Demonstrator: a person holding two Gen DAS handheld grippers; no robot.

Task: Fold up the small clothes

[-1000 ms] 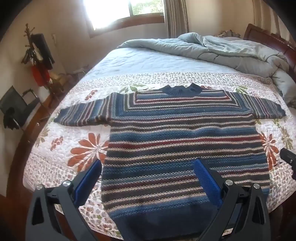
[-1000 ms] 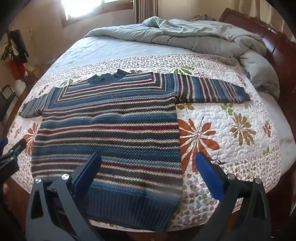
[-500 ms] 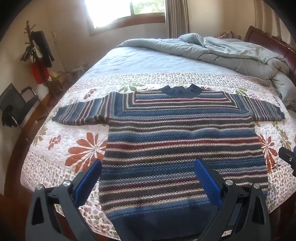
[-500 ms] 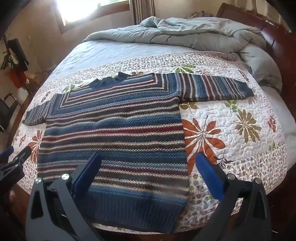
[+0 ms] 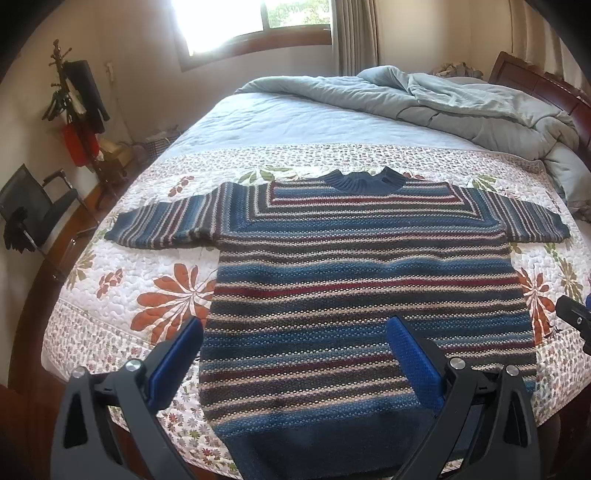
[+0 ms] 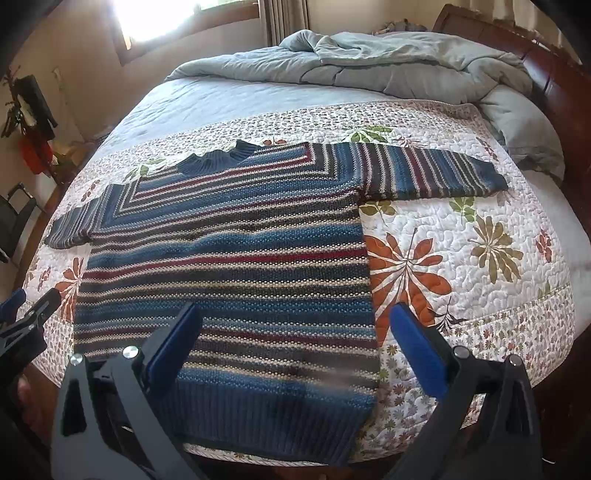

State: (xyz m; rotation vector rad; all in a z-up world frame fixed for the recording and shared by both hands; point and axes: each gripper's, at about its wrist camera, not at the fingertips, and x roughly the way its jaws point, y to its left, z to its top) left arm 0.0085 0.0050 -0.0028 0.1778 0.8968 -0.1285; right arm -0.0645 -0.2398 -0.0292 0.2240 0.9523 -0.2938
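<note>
Striped knit sweater [image 5: 362, 280], blue, red and cream bands, dark ribbed collar and hem: lies flat and face up on a floral quilt [image 5: 162, 295] across the foot of the bed [image 6: 221, 107], both sleeves spread sideways, hem at the near edge of the mattress. Left claw [image 5: 295, 343]: jaws wide apart, empty, held above the sweater's lower left part. Right claw [image 6: 295, 332]: jaws wide apart, empty, held above the lower right corner, one finger over the knit, the other over bare quilt. Rumpled grey-blue duvet [image 5: 461, 103]: heaped at the far end against a dark wooden headboard [image 6: 546, 62], well apart from the sweater. Coat stand [image 5: 74, 107] with dark and red items, black chair [image 5: 33, 210], window [image 5: 258, 22] with curtain: along the left wall. No readable writing or labels. Open quilt on both sides of the sweater, wider on the right; nothing lies on the garment.
</note>
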